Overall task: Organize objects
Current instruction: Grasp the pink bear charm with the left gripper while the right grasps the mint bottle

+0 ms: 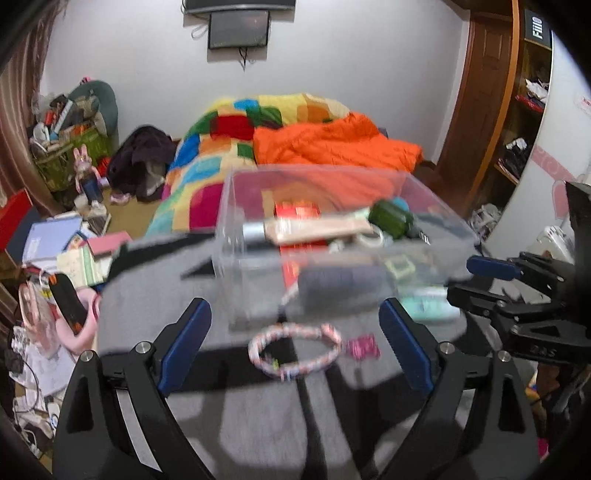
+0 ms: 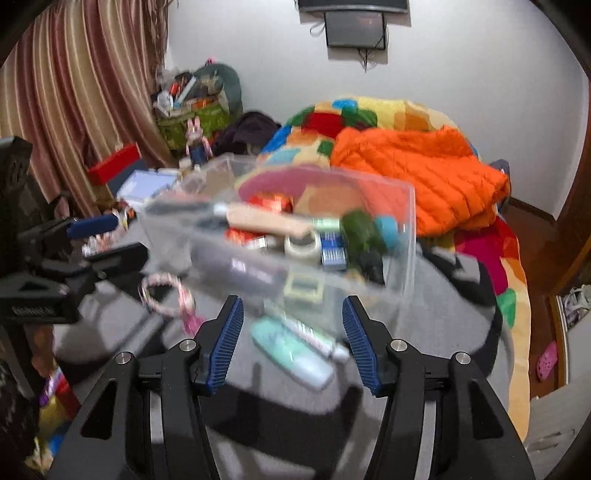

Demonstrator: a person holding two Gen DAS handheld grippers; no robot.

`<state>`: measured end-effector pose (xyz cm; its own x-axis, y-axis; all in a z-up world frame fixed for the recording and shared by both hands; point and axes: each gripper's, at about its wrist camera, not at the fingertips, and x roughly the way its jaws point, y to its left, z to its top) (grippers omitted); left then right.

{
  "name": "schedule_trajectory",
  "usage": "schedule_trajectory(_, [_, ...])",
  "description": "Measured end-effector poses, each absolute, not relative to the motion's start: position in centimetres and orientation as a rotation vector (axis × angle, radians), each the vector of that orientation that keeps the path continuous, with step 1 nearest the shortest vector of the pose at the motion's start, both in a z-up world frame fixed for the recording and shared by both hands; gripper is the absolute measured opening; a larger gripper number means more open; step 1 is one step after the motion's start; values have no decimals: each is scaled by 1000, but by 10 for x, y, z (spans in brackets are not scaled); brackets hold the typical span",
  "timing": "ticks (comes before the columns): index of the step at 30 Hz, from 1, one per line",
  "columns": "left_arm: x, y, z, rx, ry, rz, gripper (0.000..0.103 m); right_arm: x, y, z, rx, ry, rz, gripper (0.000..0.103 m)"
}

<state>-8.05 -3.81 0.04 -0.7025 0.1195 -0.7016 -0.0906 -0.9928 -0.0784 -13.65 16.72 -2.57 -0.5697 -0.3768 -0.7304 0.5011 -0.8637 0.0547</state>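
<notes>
1. While both tools hang unclenched, the left gripper (image 1: 295, 339) frames the bracelet (image 1: 294, 350) before the bin (image 1: 332, 240); light, limp, so pinch its cord.
2. Right gripper (image 2: 293, 339) frames the tube (image 2: 291, 354), beside the bin; slick, probably light, so grip mid-body.

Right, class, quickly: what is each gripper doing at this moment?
Left gripper: open, holding nothing; the bracelet lies on the grey cloth between its fingers.
Right gripper: open, holding nothing; the mint tube lies below it.

We log an orange duvet (image 1: 332, 144) on a patchwork quilt (image 1: 207, 173), striped curtain (image 2: 74, 92) at ten o'clock, wall screen (image 2: 354, 33) at twelve.
</notes>
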Motion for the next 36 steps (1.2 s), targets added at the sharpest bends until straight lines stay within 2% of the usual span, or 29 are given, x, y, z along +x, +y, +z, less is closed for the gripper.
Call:
schedule_trajectory(4, [-64,-28,-18,-1203,-38,2762,87,-139,170,-51,1163,288,-2387,52])
schedule_trajectory(6, [-58,-20,-24,-1217,-14,2741,80,-141,170,-57,1196,276,-2373,52])
schedule_trajectory(10, [-52,-4,-32,-1222,35,2696,72,-143,170,-66,1230,242,-2339,52])
schedule_trajectory(12, [-54,3,-36,-1238,49,2671,68,-141,169,-67,1227,229,-2339,48])
schedule_trajectory(14, [-57,5,-39,-1250,38,2653,67,-135,166,-66,1215,234,-2320,38])
schedule_trajectory(16, [-60,7,-41,-1265,19,2624,67,-127,164,-64,1204,224,-2281,34])
schedule_trajectory(20, [-68,12,-45,-1287,13,2586,67,-110,158,-59,1152,268,-2250,34])
schedule_trajectory(23, [-74,12,-48,-1314,-3,2547,61,-114,158,-57,1149,269,-2279,34])
schedule_trajectory(29, [-92,10,-48,-1343,-13,2539,61,-133,149,-61,1184,292,-2277,34])
schedule_trajectory(31, [-99,10,-48,-1360,-14,2539,57,-137,147,-64,1196,276,-2264,34])
schedule_trajectory(34, [-105,10,-47,-1375,-33,2527,55,-134,146,-66,1178,290,-2275,28])
schedule_trajectory(36, [-107,12,-48,-1387,-6,2535,50,-131,146,-65,1171,283,-2272,24])
